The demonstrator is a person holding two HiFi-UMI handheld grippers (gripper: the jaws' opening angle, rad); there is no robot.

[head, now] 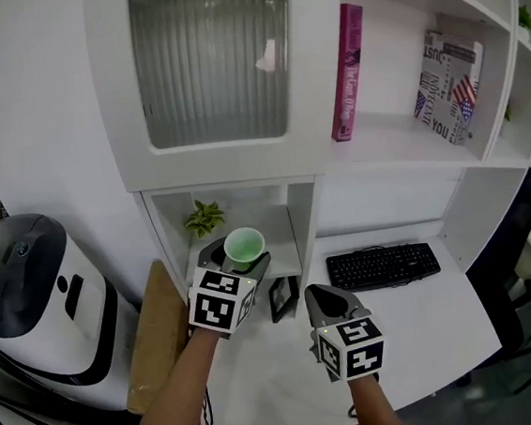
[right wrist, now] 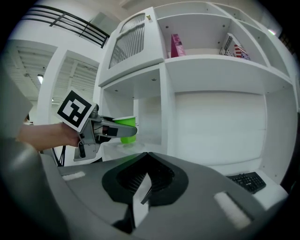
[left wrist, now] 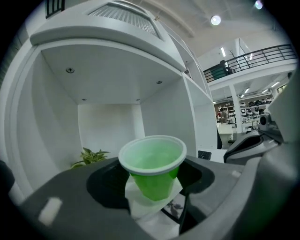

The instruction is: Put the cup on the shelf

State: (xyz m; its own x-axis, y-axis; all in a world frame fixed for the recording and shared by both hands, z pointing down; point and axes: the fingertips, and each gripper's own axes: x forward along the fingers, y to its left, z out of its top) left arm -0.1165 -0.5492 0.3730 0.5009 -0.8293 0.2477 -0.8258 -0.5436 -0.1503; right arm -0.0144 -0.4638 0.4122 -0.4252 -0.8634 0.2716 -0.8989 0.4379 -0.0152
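Note:
A green plastic cup (head: 244,246) with a white rim stands upright between the jaws of my left gripper (head: 240,253), which is shut on it. The left gripper view shows the cup (left wrist: 153,165) held just in front of the low shelf compartment (left wrist: 110,126), above its floor. The right gripper view shows the same cup (right wrist: 124,128) at the mouth of that compartment. My right gripper (head: 323,295) hovers over the desk with its jaws shut and nothing between them.
A small potted plant (head: 204,217) stands at the back left of the low compartment. A black photo frame (head: 282,298) leans at the desk's left. A keyboard (head: 382,265) lies on the white desk (head: 427,317). A pink book (head: 346,71) and a patterned book (head: 448,87) stand on the upper shelf.

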